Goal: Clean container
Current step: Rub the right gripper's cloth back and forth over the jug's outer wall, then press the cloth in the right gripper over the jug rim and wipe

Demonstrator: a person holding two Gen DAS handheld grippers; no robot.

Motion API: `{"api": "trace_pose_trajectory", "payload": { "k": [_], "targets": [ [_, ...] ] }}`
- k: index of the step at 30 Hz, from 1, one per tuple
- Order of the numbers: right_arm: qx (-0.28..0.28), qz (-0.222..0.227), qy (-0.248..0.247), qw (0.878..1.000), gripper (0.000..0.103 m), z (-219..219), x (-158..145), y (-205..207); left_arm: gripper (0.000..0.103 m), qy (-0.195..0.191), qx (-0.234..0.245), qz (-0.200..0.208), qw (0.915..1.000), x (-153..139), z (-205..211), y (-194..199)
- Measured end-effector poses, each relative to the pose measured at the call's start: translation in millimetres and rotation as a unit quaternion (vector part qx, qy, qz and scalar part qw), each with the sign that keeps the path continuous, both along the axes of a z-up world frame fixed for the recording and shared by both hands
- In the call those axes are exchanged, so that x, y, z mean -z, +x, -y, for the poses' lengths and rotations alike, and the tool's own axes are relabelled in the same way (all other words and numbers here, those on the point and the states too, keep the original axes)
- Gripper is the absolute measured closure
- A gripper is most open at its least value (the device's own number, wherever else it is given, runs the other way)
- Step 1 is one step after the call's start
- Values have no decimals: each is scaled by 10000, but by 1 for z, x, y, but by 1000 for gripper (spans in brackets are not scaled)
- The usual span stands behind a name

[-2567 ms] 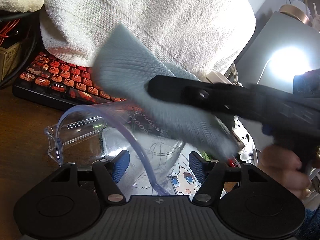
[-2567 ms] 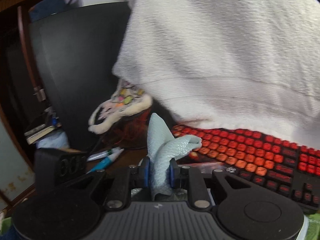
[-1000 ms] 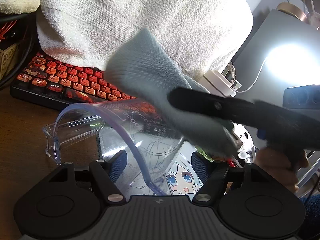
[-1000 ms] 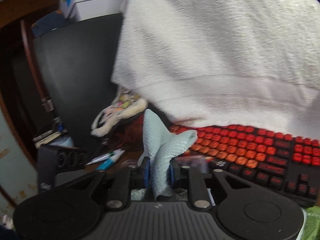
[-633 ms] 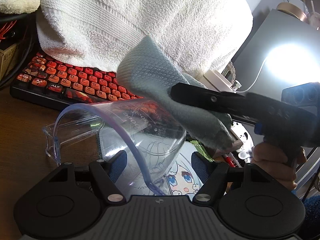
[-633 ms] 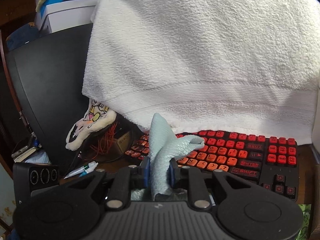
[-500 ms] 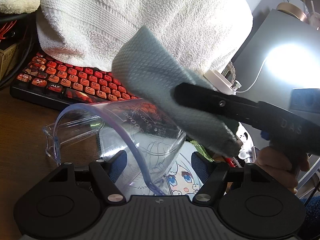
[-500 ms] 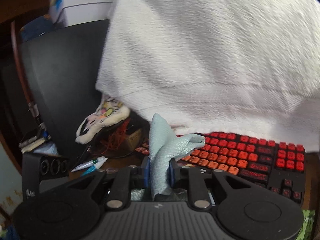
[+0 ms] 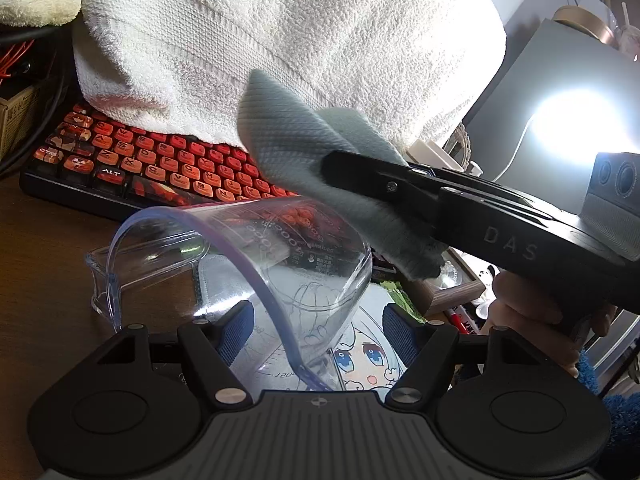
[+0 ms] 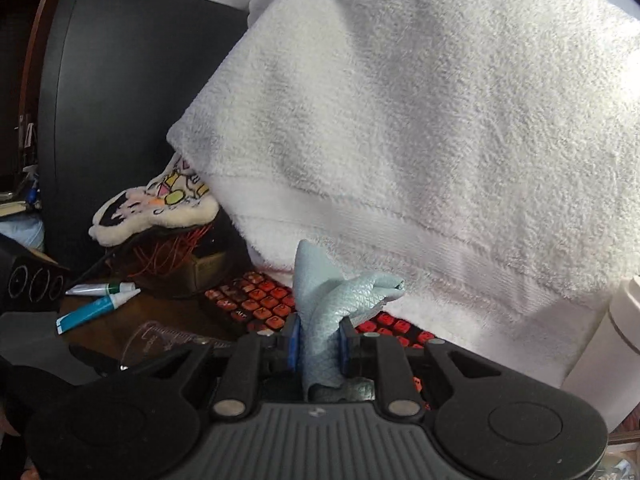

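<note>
One cloth [image 9: 320, 168] – still gripped – has edged nearer the container [image 9: 280, 264].

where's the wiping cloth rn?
Pinched in the right gripper, the cloth hangs just above the clear container, before the red keyboard.

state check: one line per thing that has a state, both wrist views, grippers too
Clear plastic measuring jug: tipped on its side between the left pads, empty.
Left gripper: shut on the jug.
Pale blue waffle-weave cloth: bunched, pinched by the right gripper, outside the jug.
Right gripper: shut on the cloth.
White terry towel: draped, hanging over the keyboard's back edge.
Red-keyed black keyboard: partly covered.
</note>
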State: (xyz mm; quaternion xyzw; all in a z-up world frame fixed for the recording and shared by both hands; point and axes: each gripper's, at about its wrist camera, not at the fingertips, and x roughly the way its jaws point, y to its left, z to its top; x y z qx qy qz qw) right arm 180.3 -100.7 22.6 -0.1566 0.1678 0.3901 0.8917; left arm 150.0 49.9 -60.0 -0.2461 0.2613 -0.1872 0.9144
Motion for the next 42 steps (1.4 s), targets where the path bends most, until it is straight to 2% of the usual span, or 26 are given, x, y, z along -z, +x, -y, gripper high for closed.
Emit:
{"api": "trace_pose_trajectory", "payload": {
  "k": [6, 12, 15, 18, 22, 25, 30, 42],
  "targets": [
    [-471, -694, 249, 9962, 85, -10, -4, 2, 33, -21, -1, -1, 10000, 0, 0, 0],
    [-931, -1118, 299, 9889, 85, -27, -10, -2, 32, -35, -25, 9, 10000, 0, 0, 0],
    [-1128, -1165, 256, 9864, 85, -36, -11, -7, 32, -25, -45, 9, 10000, 0, 0, 1],
    [-1035, -1089, 277, 9883, 85, -33, -11, -7, 32, 16, -66, 4, 10000, 0, 1, 1],
    [-576, -1060, 343, 9921, 85, -18, -9, 9, 32, 37, -68, 2, 10000, -1, 2, 1],
    [-201, -1140, 442, 9923, 85, -4, -9, 24, 32, 47, -68, 2, 10000, -1, 1, 1],
    [-29, -1327, 603, 9893, 85, 6, -10, 35, 32, 25, -69, 4, 10000, -1, 1, 0],
    [-1243, -1561, 798, 9766, 85, -9, -7, -5, 31, 4, -65, 8, 10000, 0, 1, -1]
  ]
}}
